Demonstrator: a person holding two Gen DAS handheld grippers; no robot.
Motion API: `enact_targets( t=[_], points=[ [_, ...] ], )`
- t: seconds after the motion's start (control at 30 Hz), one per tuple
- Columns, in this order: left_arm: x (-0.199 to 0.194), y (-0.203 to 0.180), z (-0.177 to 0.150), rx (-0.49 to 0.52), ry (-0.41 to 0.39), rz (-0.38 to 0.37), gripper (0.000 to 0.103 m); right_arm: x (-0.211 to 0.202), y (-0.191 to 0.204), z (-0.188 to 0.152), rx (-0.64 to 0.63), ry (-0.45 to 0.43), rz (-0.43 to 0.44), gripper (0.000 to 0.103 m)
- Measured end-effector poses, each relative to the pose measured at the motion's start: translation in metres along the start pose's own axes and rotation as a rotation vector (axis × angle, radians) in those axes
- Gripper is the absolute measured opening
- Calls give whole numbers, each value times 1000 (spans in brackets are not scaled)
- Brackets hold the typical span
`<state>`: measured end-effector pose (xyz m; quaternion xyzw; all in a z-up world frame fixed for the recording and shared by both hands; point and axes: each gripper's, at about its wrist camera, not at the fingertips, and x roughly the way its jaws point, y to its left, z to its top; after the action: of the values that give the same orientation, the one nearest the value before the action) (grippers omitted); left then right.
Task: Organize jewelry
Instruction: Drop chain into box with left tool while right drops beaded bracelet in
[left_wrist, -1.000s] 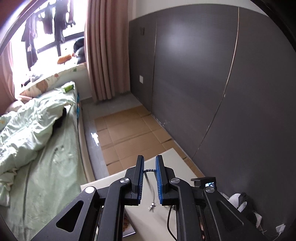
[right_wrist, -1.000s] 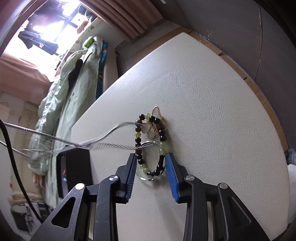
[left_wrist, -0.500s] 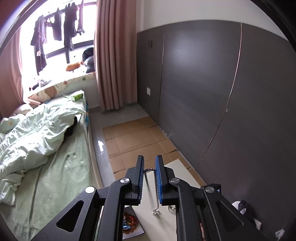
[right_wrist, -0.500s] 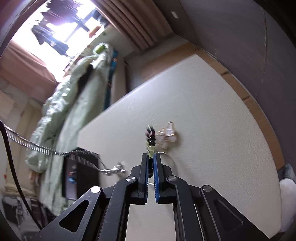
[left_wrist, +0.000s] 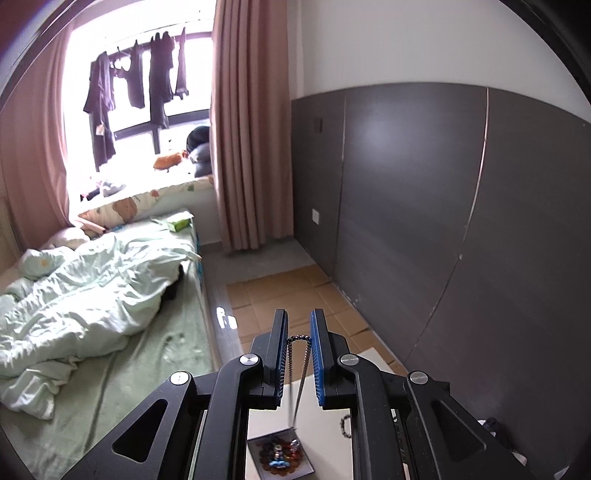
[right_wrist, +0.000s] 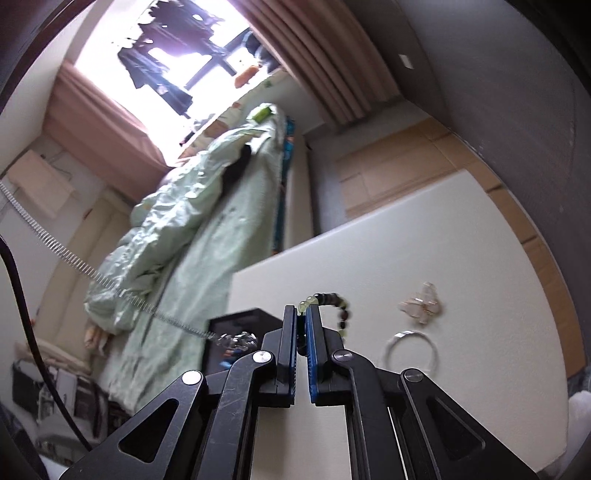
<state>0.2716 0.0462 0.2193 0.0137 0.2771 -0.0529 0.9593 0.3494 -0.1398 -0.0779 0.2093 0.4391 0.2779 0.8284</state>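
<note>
My left gripper (left_wrist: 298, 334) is shut on a silver chain necklace (left_wrist: 300, 376) and holds it high, so it hangs down to its clasp over a black jewelry box (left_wrist: 280, 456) with colourful pieces inside. The chain (right_wrist: 74, 262) and box (right_wrist: 236, 332) also show in the right wrist view. My right gripper (right_wrist: 302, 321) is shut on a green and dark beaded bracelet (right_wrist: 338, 306) and holds it lifted above the white table (right_wrist: 424, 258). A silver bangle (right_wrist: 410, 352) and a pale crystal piece (right_wrist: 421, 304) lie on the table to the right.
A bed with a green duvet (left_wrist: 92, 302) runs along the left of the table. A dark wall panel (left_wrist: 461, 221) stands to the right. Cardboard sheets (left_wrist: 288, 295) cover the floor beyond the table. A dark bead bracelet (left_wrist: 345, 424) lies on the table.
My right gripper closed on the beaded bracelet and lifted it off the table. My left gripper rose higher, drawing the chain up so its clasp now hangs over the black box.
</note>
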Motion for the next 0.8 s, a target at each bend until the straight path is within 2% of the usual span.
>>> enact_targets(
  t=[0.17, 0.33, 0.8],
  points=[
    [-9, 14, 1, -10, -7, 16, 13, -3, 38, 5, -59, -6, 50, 6],
    [1, 25, -15, -34, 25, 7, 13, 2, 68, 5, -102, 2, 84, 6],
    [75, 57, -110, -152, 179, -53, 13, 24, 91, -9, -151, 54, 140, 6]
  ],
)
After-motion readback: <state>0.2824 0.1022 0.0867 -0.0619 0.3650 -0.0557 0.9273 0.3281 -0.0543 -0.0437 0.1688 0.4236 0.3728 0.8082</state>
